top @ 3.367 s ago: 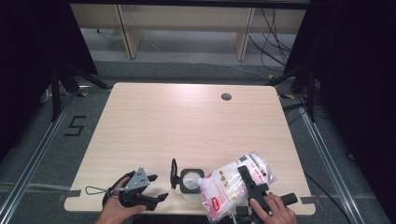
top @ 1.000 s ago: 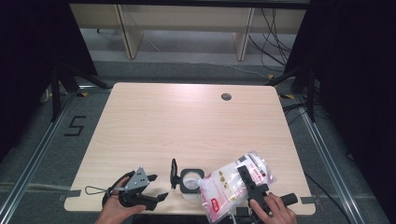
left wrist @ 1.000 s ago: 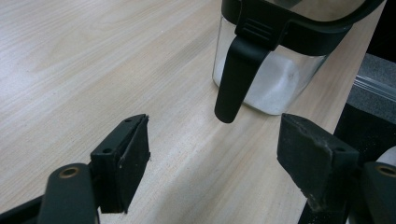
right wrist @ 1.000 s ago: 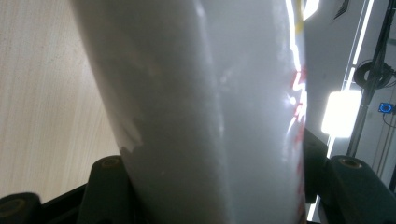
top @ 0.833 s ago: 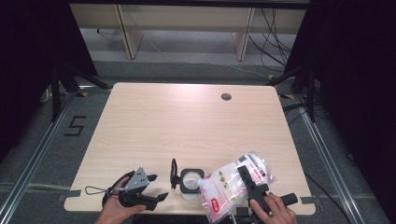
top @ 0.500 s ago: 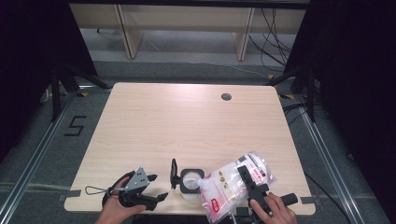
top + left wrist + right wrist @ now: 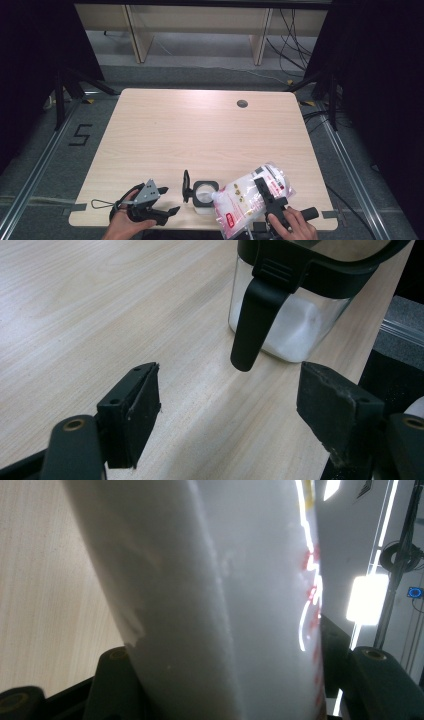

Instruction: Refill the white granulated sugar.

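While right claw (image 7: 267,192) grips bag (image 7: 245,197), seemingly pouring into jar (image 7: 300,295), left claw (image 7: 230,405) gapes empty.

Glossy clear plastic pouch (image 7: 250,196) of white grains, clear glass jar (image 7: 292,325) with matt black plastic collar, smooth pale wood-grain tabletop (image 7: 200,135)

We see the jar (image 7: 300,300) cut off at the top of the left gripper view. The bag (image 7: 220,605) hides the table behind it, and its red print (image 7: 312,595) is too blurry to read.
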The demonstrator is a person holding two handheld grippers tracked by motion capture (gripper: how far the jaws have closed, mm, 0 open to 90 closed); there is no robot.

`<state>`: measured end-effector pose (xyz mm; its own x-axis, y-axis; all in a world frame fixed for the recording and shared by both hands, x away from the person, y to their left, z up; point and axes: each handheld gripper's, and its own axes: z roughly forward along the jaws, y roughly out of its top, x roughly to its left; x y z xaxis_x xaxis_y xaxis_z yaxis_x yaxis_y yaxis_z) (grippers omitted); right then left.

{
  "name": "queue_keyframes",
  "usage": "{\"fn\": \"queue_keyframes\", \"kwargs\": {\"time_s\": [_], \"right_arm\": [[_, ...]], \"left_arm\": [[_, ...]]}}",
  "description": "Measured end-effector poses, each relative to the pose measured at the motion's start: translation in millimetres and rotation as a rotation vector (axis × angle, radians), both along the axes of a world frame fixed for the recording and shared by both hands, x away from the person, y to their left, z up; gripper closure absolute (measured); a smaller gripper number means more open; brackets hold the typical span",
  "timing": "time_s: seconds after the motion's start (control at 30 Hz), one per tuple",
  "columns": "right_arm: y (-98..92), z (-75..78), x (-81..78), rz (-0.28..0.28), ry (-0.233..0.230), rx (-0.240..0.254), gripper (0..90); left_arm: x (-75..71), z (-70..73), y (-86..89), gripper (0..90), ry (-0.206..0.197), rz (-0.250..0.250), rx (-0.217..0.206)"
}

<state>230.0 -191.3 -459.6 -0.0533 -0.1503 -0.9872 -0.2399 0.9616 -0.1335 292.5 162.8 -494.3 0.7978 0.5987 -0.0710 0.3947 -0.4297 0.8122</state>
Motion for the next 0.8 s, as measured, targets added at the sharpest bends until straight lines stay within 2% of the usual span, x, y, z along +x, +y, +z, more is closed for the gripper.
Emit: {"fn": "queue_keyframes", "kwargs": {"time_s": [0.03,0.1,0.2,0.23,0.27,0.37,0.43,0.53,0.57,0.63,0.7,0.73,0.8], "right_arm": [[-0.2,0.1,0.3,0.004,0.001,0.004,43.0],[1.2,4.7,3.1,0.048,-0.024,-0.051,43.1],[0.6,4.0,3.3,0.058,-0.036,-0.041,43.2],[0.4,3.2,3.4,0.053,-0.026,-0.034,43.3],[0.6,3.5,3.3,0.056,-0.037,-0.030,43.3],[0.6,5.2,1.5,0.033,-0.015,-0.048,43.3],[0.1,4.0,0.6,0.012,-0.005,-0.022,43.4],[0.1,4.4,0.7,0.021,-0.011,-0.017,43.4],[-0.6,2.4,0.0,0.006,-0.001,0.008,43.4],[-0.3,3.2,0.4,0.011,-0.006,-0.007,43.4],[0.0,4.0,0.7,0.019,-0.009,-0.019,43.4],[0.4,5.1,1.8,0.042,-0.019,-0.031,43.4],[1.1,5.8,1.6,0.050,-0.032,-0.040,43.4]], "left_arm": [[0.2,-0.1,-0.1,24.8,0.001,0.001,-0.001],[0.4,-0.6,-0.6,24.8,-0.002,-0.002,-0.010],[1.1,0.8,1.8,24.8,-0.006,-0.006,0.031],[0.9,0.0,0.7,24.8,-0.001,-0.004,0.010],[0.3,-0.6,-0.6,24.8,0.001,0.001,-0.009],[1.5,-0.2,0.0,24.8,-0.016,-0.017,0.001],[1.6,-0.1,0.4,24.8,-0.015,-0.017,0.007],[1.5,-0.3,0.0,24.8,-0.014,-0.014,0.000],[1.5,-0.4,0.1,24.8,-0.014,-0.015,0.002],[0.7,-0.6,-0.5,24.8,-0.006,-0.006,-0.006],[1.4,-0.3,0.0,24.8,-0.015,-0.014,0.000],[1.4,-0.4,0.0,24.8,-0.014,-0.014,0.001],[1.3,-0.3,0.1,24.8,-0.014,-0.015,0.001]]}}
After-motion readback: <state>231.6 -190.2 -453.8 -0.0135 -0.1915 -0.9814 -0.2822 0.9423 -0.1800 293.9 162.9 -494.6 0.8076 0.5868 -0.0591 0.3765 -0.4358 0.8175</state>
